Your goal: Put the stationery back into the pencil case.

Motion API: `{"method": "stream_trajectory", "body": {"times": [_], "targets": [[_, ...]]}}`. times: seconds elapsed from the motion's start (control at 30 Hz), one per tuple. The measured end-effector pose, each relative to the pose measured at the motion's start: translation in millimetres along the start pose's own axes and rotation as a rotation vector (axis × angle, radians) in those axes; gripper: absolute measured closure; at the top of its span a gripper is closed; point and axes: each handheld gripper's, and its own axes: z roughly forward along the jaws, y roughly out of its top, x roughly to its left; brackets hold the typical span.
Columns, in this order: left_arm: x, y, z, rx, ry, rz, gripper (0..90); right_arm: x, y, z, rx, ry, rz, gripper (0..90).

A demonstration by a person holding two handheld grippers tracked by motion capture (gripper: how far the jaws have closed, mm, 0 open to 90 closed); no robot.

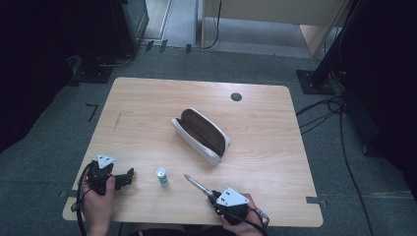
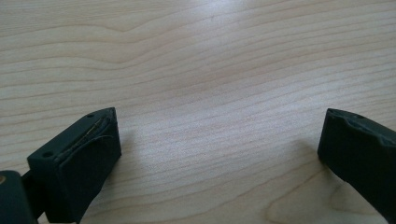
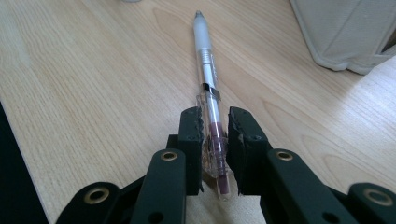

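Observation:
A clear pen [image 3: 208, 70] with a frosted grip and a reddish inner tube lies on the wooden table [image 1: 147, 108], tip pointing away from me. My right gripper [image 3: 215, 123] is shut on the pen's rear end, a black pad on each side of the barrel. From above, the right gripper [image 1: 212, 195] sits near the front edge with the pen [image 1: 195, 183] sticking out up and to the left. My left gripper [image 1: 129, 177] rests at the front left, and its jaws [image 2: 219, 130] stand wide open over bare wood.
An open white pencil case [image 1: 201, 135] with a dark brown lining lies slantwise in the middle of the table; its corner [image 3: 345, 32] is just right of the pen. A small white and green tube [image 1: 162, 177] stands between the two grippers. A round cable hole [image 1: 236, 97] is at the back.

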Motion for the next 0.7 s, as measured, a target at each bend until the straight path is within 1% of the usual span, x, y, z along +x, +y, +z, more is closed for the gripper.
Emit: {"method": "stream_trajectory", "body": {"times": [0.07, 0.1, 0.27, 0.37, 0.53, 0.6, 0.7], "targets": [[0.0, 0.0, 0.0, 0.000, 0.000, 0.000, 0.0, -1.4, -0.5, -1.7, -0.017, -0.002, 0.012, 76.2], [0.0, 0.0, 0.0, 0.000, 0.000, 0.000, 0.0, -2.3, -0.7, -2.1, -0.021, -0.008, 0.008, 76.2], [0.0, 0.0, 0.0, 0.000, 0.000, 0.000, 0.0, -6.0, -2.6, -5.1, -0.035, -0.023, 0.037, 76.2], [0.0, 0.0, 0.0, 0.000, 0.000, 0.000, 0.0, -7.2, -3.4, -6.6, -0.044, -0.030, 0.038, 76.2], [0.0, 0.0, 0.0, 0.000, 0.000, 0.000, 0.0, -8.9, -4.8, -7.3, -0.036, -0.035, 0.043, 76.2], [0.0, 0.0, 0.0, 0.000, 0.000, 0.000, 0.0, -10.2, -5.4, -7.4, -0.023, -0.037, 0.044, 76.2], [0.0, 0.0, 0.0, 0.000, 0.000, 0.000, 0.0, -12.2, -6.6, -7.6, -0.012, -0.029, 0.061, 76.1]]}}
